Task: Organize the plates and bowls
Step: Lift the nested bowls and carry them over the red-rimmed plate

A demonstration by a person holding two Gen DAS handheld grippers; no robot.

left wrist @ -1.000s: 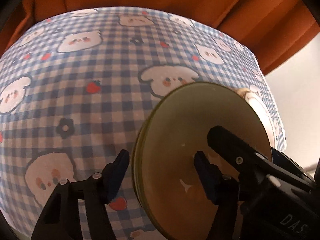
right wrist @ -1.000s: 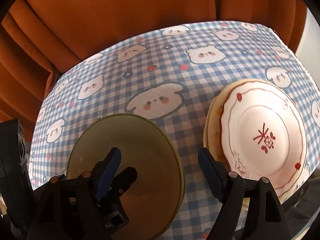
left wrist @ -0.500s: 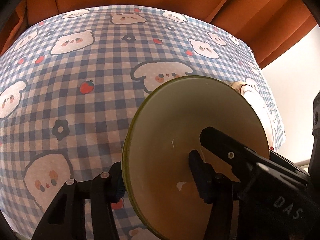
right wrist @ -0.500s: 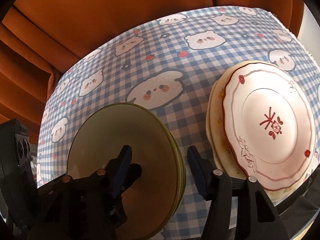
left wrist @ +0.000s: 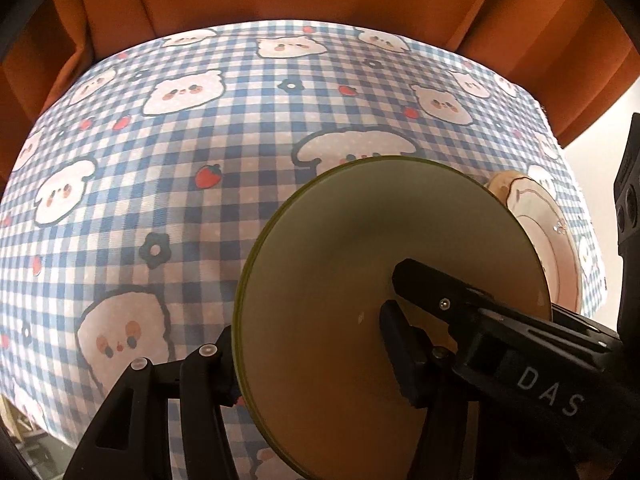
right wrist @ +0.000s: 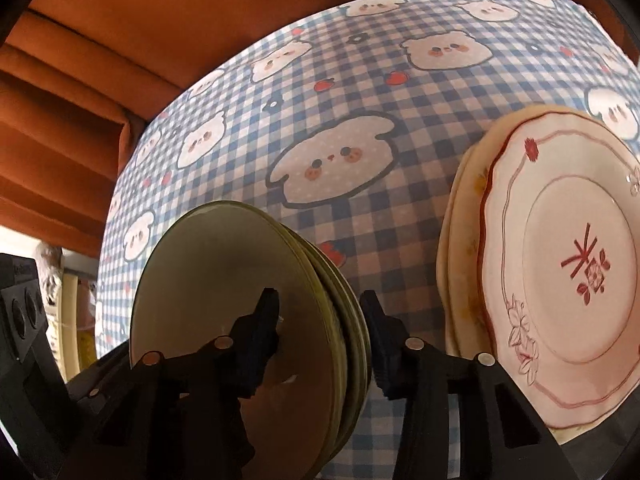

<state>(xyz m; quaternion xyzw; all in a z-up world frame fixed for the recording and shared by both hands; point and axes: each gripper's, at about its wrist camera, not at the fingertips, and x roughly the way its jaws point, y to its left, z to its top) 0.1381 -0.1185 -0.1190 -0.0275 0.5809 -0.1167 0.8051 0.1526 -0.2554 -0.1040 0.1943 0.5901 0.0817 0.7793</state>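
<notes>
Change since earlier frames: both tongs have closed in on the green plates; right tongs, wide apart a second ago, now straddle the stack's edge; left tongs' outer finger now sits behind the stack's rim.
Green plates: olive-green stack, several rims visible at its right edge; lower left of centre in the right wrist view; lower centre in the left wrist view; whether resting on the desk or lifted cannot be told.
Left tongs: bottom of the left wrist view; one finger over the top plate's face, the other beyond the rim at the left; jaws narrowed onto the stack's edge, gripping it.
Right tongs: bottom centre of the right wrist view; one finger on the top plate's face, the other against the stack's outer side; jaws drawn in around the rims; full contact cannot be told.
Patterned plate: white, scalloped red border, red motif at centre; right side of the right wrist view; topmost on a cream plate; well apart from the green stack; its edge shows at right in the left wrist view.
Desk: covered by blue-and-white checked cloth with bears, strawberries, flowers.
Curtain: orange-brown, folded; upper part of both views.
</notes>
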